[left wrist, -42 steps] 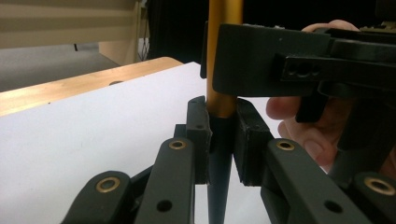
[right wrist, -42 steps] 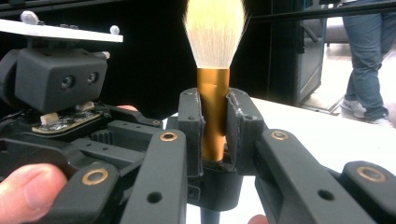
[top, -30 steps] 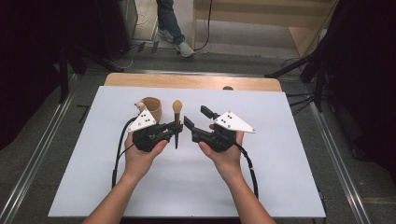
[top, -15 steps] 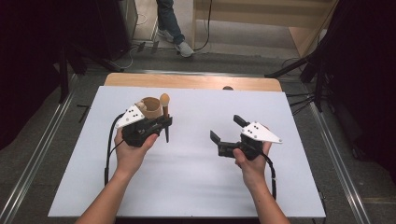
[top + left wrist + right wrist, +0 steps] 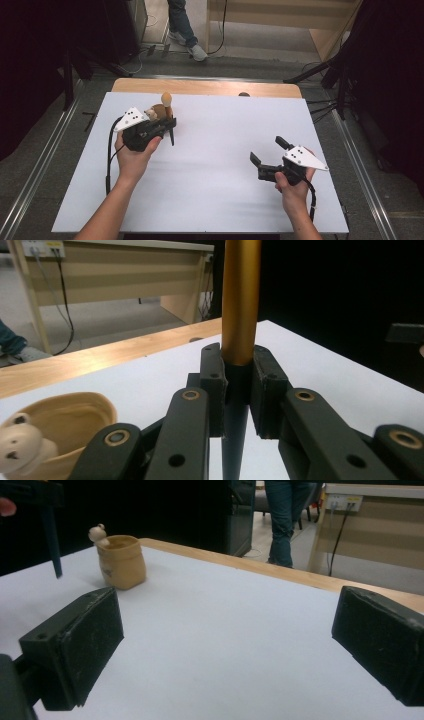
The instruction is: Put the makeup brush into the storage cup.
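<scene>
My right gripper [image 5: 267,159] hovers nearest me, low over the white desk [image 5: 225,150] at its right side, jaws wide apart and empty. Farther out on the left, my left gripper [image 5: 169,125] is clamped on a brush [image 5: 240,305]: the jaws squeeze it where the golden handle meets the dark lower part, and it stands nearly upright, rounded end up, dark tip pointing down at the desk. Just beyond the left gripper sits a small tan pot [image 5: 121,561] with a little bear figure [image 5: 98,533] on its rim, near the desk's far left. Judging by this, the pick-up is done; what seems left is dropping the brush into the pot. Past the desk's wooden edge, a person's legs [image 5: 181,22] stand on the floor.
</scene>
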The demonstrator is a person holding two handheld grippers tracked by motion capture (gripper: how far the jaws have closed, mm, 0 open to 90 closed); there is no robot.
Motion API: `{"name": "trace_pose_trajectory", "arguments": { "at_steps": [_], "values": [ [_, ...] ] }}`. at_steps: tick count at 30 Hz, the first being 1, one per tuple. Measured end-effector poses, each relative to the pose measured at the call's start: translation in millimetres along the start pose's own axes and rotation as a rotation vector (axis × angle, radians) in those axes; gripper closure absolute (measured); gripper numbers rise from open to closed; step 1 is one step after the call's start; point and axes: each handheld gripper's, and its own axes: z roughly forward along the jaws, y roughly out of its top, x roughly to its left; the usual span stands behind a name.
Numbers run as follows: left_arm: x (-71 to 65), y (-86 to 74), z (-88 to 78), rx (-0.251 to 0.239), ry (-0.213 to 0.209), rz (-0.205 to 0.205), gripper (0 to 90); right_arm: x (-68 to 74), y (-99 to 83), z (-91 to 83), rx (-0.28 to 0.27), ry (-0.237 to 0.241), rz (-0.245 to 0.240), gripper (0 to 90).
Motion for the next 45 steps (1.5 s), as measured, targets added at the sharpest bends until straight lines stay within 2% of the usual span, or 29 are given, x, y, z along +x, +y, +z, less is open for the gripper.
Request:
{"name": "trace_pose_trajectory", "arguments": {
  "at_steps": [6,12,20,26,34,45],
  "values": [
    [9.8,4.6,-4.2,-0.019,0.026,-0.006,79.5,-15.3,-8.7,-16.7,0.003,-0.029,0.02,0.8],
    [19.1,7.8,-7.1,-0.034,0.054,-0.011,79.5,-24.9,-13.6,-27.6,-0.005,-0.065,0.015,0.6],
    [29.3,9.7,-8.6,-0.052,0.083,-0.019,79.5,-38.0,-29.3,-40.2,0.015,-0.106,0.031,0.0],
    [37.3,15.6,-7.8,-0.077,0.112,-0.02,79.5,-42.0,-34.1,-44.0,0.023,-0.123,0.028,0.0],
    [48.6,22.3,-1.5,-0.108,0.151,-0.014,79.4,-42.2,-35.9,-43.4,0.025,-0.12,0.026,0.0],
    [63.0,26.1,14.6,-0.112,0.212,-0.003,79.4,-43.3,-37.5,-44.5,0.029,-0.122,0.032,0.0]
  ]
}}
